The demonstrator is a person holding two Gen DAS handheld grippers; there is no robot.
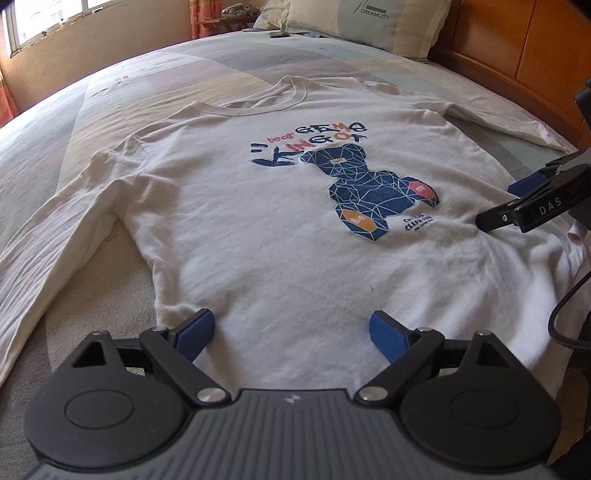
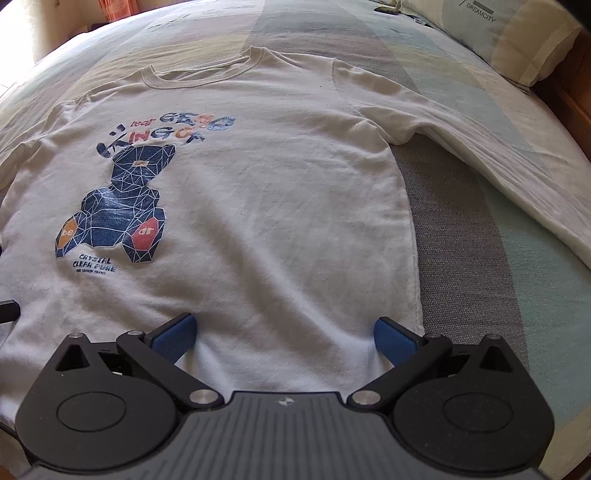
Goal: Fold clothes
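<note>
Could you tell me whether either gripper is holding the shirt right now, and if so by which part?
Nothing is held. The left gripper and right gripper both stand open over the hem end of the white shirt.

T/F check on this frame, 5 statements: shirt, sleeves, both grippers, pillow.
1. The shirt lies print side up on the bed. True.
2. Both sleeves are folded across the chest. False: the left sleeve and the right sleeve lie spread out to the sides.
3. The left gripper is open above the hem. True.
4. The right gripper is clamped shut on the collar. False: it is open near the hem, and the collar lies at the far end.
5. A pillow rests on top of the shirt. False: it sits beyond the collar, apart from the shirt.
</note>
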